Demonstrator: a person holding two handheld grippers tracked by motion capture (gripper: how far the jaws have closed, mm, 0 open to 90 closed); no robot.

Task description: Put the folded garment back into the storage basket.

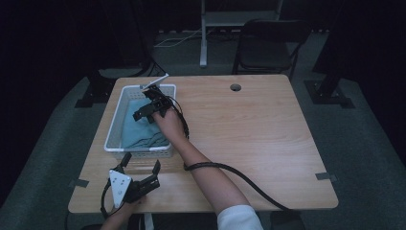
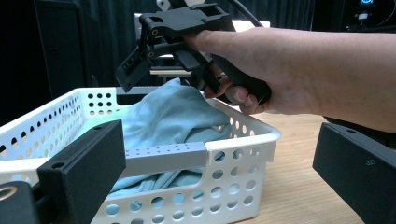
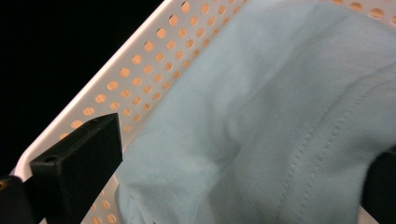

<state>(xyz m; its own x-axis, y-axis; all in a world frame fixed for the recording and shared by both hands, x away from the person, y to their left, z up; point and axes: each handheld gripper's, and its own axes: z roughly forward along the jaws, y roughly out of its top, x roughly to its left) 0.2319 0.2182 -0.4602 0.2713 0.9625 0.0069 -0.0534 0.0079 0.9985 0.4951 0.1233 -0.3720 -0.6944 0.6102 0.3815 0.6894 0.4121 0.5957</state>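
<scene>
Cloth: pale blue, soft, crumpled fabric (image 3: 280,116) lies bunched in the white perforated plastic basket (image 1: 115,125), directly under my right tool (image 1: 152,106); it heaps highest at the end beneath that tool, so that is where a fold is easiest to pinch.

Right tool: I hold it over the far end of the basket, tipped down into it. Its jaws stand apart, one black jaw by the basket wall and the other at the opposite edge of its own view, with a ridge of cloth between them. Released, nothing gripped yet.

Left tool: my left tool (image 1: 141,178) rests low on the light wooden surface (image 1: 249,129), just outside the basket's near wall, jaws spread wide and empty. I judge it waits there to steady the basket or take the cloth once it comes up.

Basket: it sits at the left part of the surface, its near rim right ahead of my left tool.

Next move: lower and close the right jaws on the raised fold; too shallow a bite could let the fabric slip.
</scene>
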